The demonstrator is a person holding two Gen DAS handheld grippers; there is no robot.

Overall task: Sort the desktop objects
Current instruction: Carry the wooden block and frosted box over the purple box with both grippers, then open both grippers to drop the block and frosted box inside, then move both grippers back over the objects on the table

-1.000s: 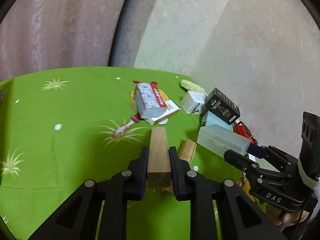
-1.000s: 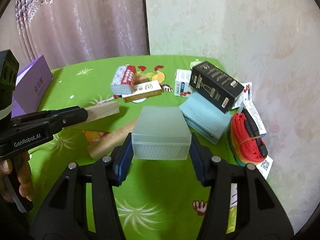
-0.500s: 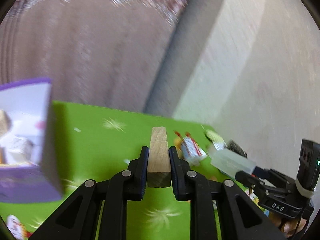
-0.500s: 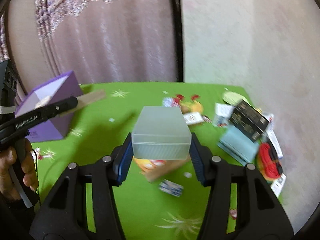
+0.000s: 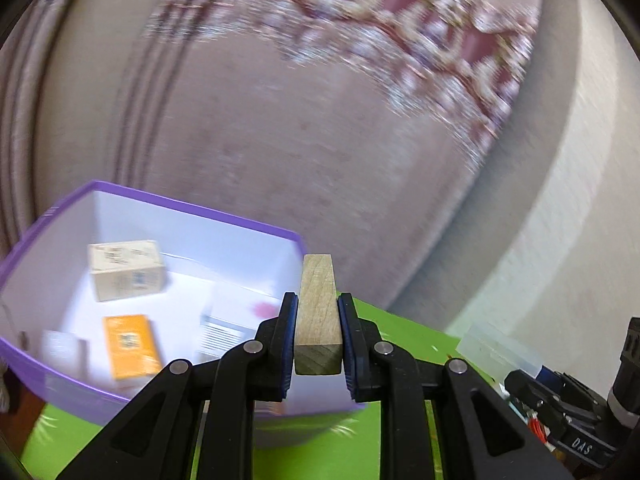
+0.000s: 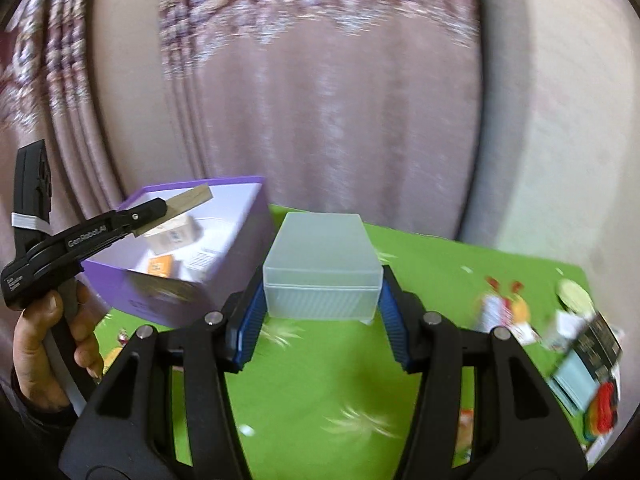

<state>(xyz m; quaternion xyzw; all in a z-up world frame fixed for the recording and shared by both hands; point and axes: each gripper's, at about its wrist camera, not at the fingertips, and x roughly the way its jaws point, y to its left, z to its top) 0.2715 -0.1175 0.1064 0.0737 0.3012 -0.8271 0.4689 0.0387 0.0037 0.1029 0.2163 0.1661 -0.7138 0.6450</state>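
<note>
In the left wrist view, the left gripper point(image 5: 317, 338) fills the lower middle of the frame, its jaws clamped on the two long sides of a wooden block point(image 5: 318, 322) that points away from the camera. Behind and to the left of the block sits an open purple box point(image 5: 132, 196) with a white interior, taking up the lower left of the frame. Inside it lie a cream carton point(image 5: 126, 270), an orange packet point(image 5: 130, 346) and a few blurred white items. The block's far end is level with the box's right wall. Green tablecloth point(image 5: 408, 330) shows at lower right, where the translucent plastic box point(image 5: 498, 350) appears at the tip of the right gripper.

In the right wrist view, the right gripper point(image 6: 322, 312) occupies the bottom centre, jaws set wide and pressed against both sides of the translucent plastic box point(image 6: 322, 264), held above the green tablecloth point(image 6: 452, 264). At middle left, a hand point(image 6: 48, 350) grips the left gripper point(image 6: 160, 210), which carries the wooden block point(image 6: 188, 202) over the opening of the purple box point(image 6: 168, 300). Blurred cartons and a black box point(image 6: 598, 346) cluster at the right edge.
</note>
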